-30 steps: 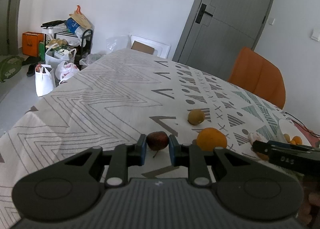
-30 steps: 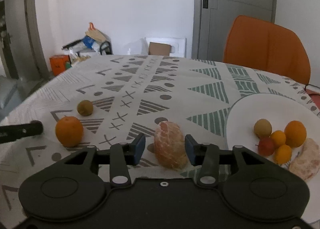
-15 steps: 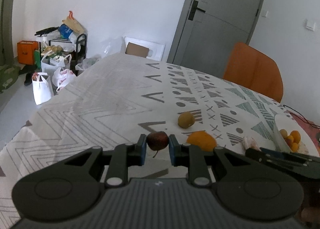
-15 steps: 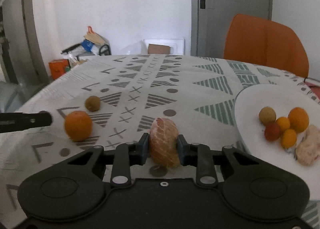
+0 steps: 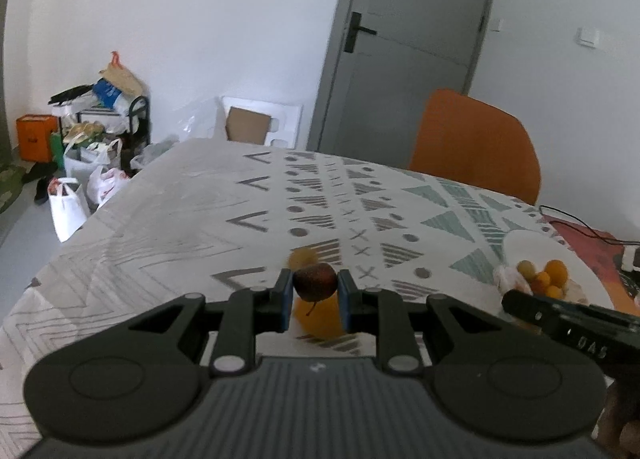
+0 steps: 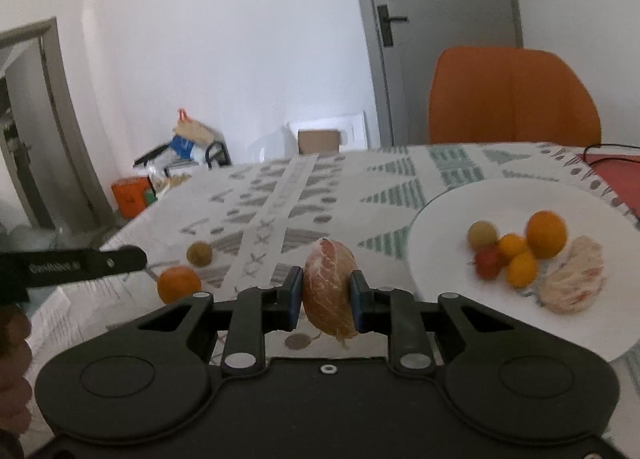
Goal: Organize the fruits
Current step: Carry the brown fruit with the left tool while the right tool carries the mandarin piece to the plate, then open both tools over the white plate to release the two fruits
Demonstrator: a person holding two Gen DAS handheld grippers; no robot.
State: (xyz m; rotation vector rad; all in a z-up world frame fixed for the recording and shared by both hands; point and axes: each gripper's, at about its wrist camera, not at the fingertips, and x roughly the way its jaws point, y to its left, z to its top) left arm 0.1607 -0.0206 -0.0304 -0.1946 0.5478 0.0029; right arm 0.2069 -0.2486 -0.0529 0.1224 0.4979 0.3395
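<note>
Right now my left gripper [image 5: 314, 301] is pinching a small dark fruit [image 5: 315, 281] clear of the tablecloth [image 5: 168, 227]. Meanwhile my right gripper [image 6: 326, 301] is squeezing a peeled citrus piece [image 6: 330, 291], both probably heading for the white plate [image 6: 448, 279] at right.

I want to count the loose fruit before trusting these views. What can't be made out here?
- Left wrist view: the orange is half hidden behind the left hand-held gripper and the dark red fruit it holds.
- Left wrist view: the brown fruit is blurred.
- Left wrist view: the plate fruit is small, partly behind the right hand-held gripper.
- Right wrist view: the peeled segment hides cloth below.
</note>
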